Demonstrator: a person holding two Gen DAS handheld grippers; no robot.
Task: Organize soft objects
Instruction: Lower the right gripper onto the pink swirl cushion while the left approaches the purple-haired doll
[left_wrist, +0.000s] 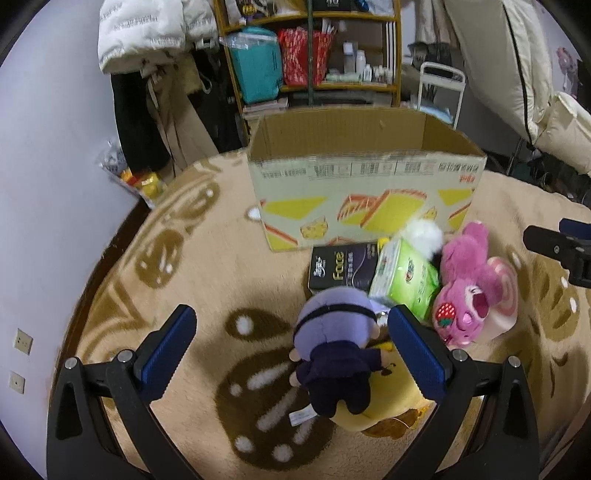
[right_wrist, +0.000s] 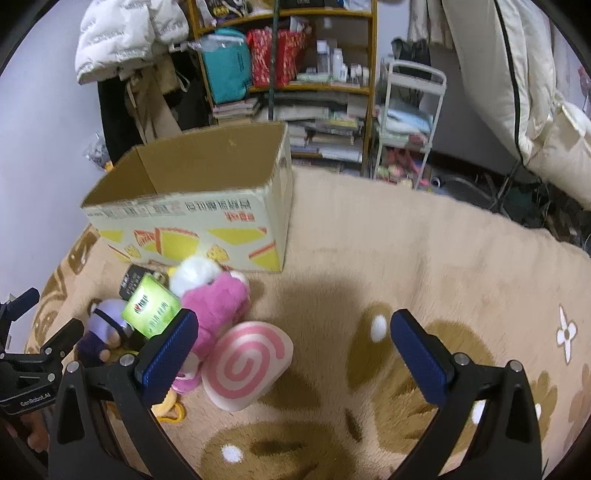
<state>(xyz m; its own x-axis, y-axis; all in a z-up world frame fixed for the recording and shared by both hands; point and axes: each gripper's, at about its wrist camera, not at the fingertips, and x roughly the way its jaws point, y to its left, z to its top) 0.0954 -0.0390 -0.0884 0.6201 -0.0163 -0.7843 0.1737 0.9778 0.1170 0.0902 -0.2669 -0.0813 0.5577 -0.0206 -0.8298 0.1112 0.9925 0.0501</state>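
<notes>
A pile of soft toys lies on the beige rug before an open cardboard box. A purple-haired doll in dark clothes lies on a yellow plush. Beside it are a pink bear, a pink swirl cushion, a white fluffy toy, a green tissue pack and a black box. My left gripper is open, its fingers either side of the doll. My right gripper is open and empty, right of the cushion.
A shelf with bags and bottles, hanging coats and a white cart stand behind the box. A bed with pale bedding is at the right. The rug stretches to the right of the pile.
</notes>
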